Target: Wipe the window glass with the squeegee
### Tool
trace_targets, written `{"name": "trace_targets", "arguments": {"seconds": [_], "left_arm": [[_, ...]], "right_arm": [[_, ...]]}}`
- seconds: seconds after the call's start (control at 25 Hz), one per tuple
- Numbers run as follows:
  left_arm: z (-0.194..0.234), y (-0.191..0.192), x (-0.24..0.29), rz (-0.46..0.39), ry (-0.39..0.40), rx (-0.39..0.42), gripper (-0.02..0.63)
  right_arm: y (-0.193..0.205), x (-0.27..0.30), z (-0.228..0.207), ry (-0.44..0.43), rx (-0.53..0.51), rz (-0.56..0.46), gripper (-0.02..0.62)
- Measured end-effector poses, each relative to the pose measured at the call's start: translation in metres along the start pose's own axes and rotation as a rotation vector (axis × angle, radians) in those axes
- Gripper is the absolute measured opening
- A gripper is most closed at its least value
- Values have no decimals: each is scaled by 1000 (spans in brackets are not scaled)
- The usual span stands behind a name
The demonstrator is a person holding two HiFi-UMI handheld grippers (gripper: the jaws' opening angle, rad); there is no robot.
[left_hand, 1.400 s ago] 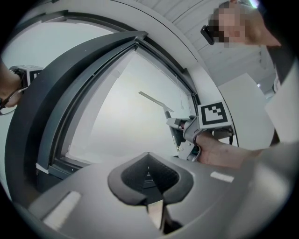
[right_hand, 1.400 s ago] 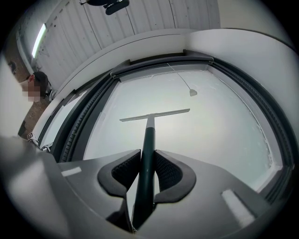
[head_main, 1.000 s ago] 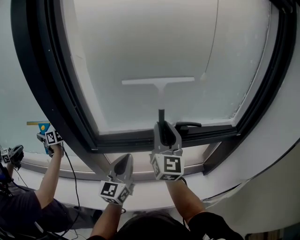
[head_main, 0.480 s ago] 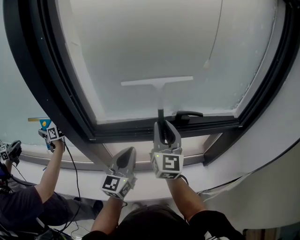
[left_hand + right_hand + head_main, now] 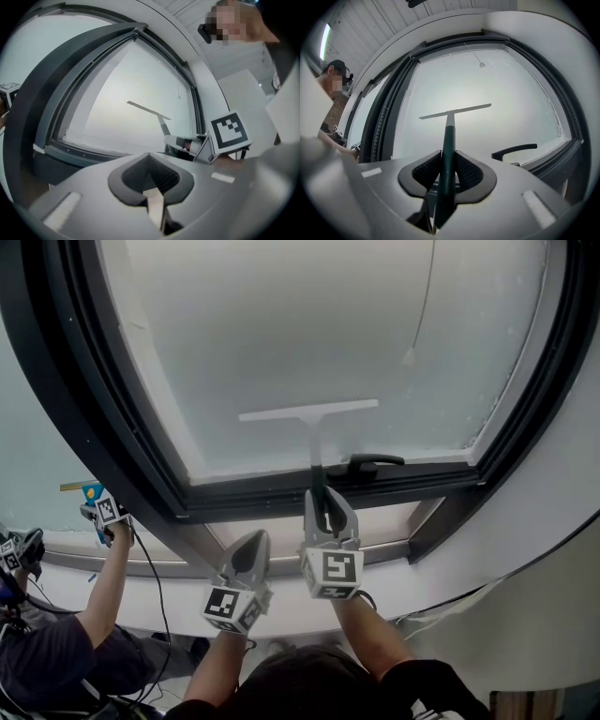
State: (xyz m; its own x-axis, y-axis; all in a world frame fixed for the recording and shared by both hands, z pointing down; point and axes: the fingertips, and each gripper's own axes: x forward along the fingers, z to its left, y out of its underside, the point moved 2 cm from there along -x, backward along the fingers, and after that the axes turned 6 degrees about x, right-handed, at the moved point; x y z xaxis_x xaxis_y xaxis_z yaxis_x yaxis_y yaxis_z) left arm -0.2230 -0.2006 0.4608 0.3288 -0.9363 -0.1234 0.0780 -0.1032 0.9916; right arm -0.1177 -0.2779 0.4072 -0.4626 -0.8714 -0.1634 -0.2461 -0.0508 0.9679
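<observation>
While the right tongs [image 5: 324, 501] pinch the squeegee [image 5: 309, 414] handle, blade on the window glass [image 5: 281, 324], the left tongs [image 5: 248, 557] are pressed together, empty.

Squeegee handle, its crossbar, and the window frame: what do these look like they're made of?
The squeegee handle is dark green and smooth with a slight sheen, so probably plastic or rubber-coated. Its crossbar is pale grey, thin and straight, either metal or plastic; the look doesn't settle which. The window frame is dark, matte and uniform, likely painted or powder-coated metal, possibly plastic.
</observation>
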Motion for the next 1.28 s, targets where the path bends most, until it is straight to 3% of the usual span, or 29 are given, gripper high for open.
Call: {"name": "trace_targets", "arguments": {"seconds": [0.24, 0.56, 1.08, 1.28], "left_arm": [[2, 6, 1, 22, -4, -2, -2], [1, 14, -5, 27, -11, -13, -2], [-2, 13, -7, 33, 7, -13, -2], [-2, 12, -8, 37, -1, -11, -2]], "right_arm": [[17, -3, -8, 5, -35, 26, 97], [28, -10, -2, 5, 34, 67, 97], [66, -14, -14, 24, -2, 143, 97], [75, -17, -10, 14, 38, 180, 97]]}}
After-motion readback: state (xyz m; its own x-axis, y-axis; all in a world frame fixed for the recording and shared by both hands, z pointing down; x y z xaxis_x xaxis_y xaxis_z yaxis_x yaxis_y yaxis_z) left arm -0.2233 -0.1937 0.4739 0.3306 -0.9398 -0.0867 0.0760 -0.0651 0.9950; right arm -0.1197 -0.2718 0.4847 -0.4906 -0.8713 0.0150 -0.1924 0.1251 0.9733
